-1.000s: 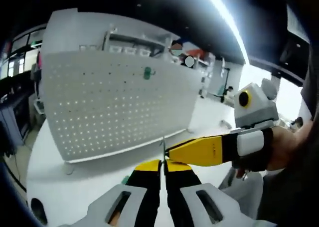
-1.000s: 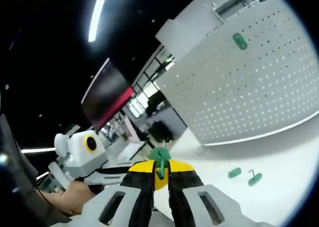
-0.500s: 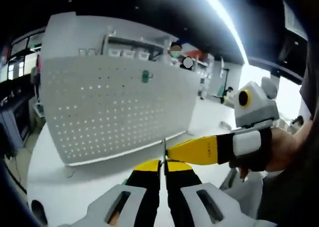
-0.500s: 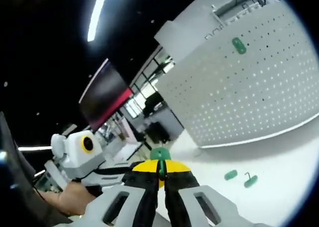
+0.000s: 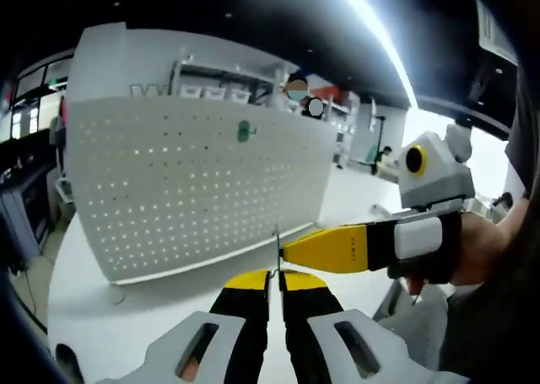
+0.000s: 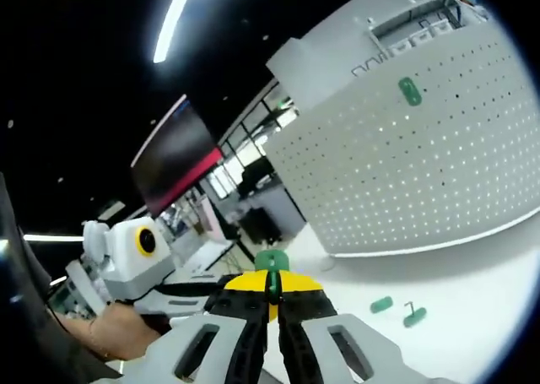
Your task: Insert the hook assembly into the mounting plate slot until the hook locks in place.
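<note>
A white pegboard stands upright on the white table, with a green hook base mounted near its top. My left gripper is shut on a thin metal hook wire that stands up from its tips. My right gripper comes in from the right, its yellow tip touching that wire. In the right gripper view, my right gripper is shut on a green plastic base. The pegboard and its mounted green piece lie to the right.
Two loose green pieces lie on the table in front of the pegboard. A gloved hand holds the right gripper; another hand holds the left. Shelves and office furniture stand behind the board.
Both views have shifted slightly with the hands. The green base sits lower between the right jaws than a second ago. The two gripper tips stay together.
</note>
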A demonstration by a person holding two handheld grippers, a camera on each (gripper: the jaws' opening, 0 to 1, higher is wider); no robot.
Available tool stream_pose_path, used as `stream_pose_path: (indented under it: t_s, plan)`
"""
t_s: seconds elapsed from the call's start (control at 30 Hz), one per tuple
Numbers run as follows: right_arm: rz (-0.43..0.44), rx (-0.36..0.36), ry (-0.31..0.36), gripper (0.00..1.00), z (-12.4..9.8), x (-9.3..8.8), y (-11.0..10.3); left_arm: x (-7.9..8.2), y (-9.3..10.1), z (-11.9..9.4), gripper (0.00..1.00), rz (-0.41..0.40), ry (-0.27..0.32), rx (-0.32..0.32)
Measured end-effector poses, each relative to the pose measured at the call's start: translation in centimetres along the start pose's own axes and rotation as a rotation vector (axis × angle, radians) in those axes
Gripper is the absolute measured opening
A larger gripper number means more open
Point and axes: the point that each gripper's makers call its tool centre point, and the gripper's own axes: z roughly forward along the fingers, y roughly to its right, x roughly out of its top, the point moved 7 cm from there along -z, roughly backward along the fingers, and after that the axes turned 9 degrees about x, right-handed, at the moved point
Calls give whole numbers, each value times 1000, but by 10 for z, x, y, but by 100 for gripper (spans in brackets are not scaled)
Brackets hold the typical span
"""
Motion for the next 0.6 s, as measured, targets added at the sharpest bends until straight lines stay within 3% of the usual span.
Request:
stream_pose_path:
  t_s: [0.03, 0.1, 0.17, 0.23, 0.37, 0.6]
  plan:
    - [11, 13, 5, 0, 0, 1, -1, -1, 0, 0, 8, 6, -5, -2]
    - [-13, -3, 2, 0, 0, 3, 1, -3, 3, 1, 23, 5, -4, -23]
    - [-30, -4, -9, 0, 0, 3, 2, 4, 11, 2, 44, -89, 43, -91]
    - [-38, -7, -13, 0, 0, 3, 3, 5, 11, 2, 55, -101, 51, -102]
    - [-57, -7, -24, 0, 0, 4, 4, 1, 11, 3, 62, -31, 26, -101]
    - [-69, -7, -55, 0, 0, 3, 7, -3, 8, 2, 76, -32, 23, -98]
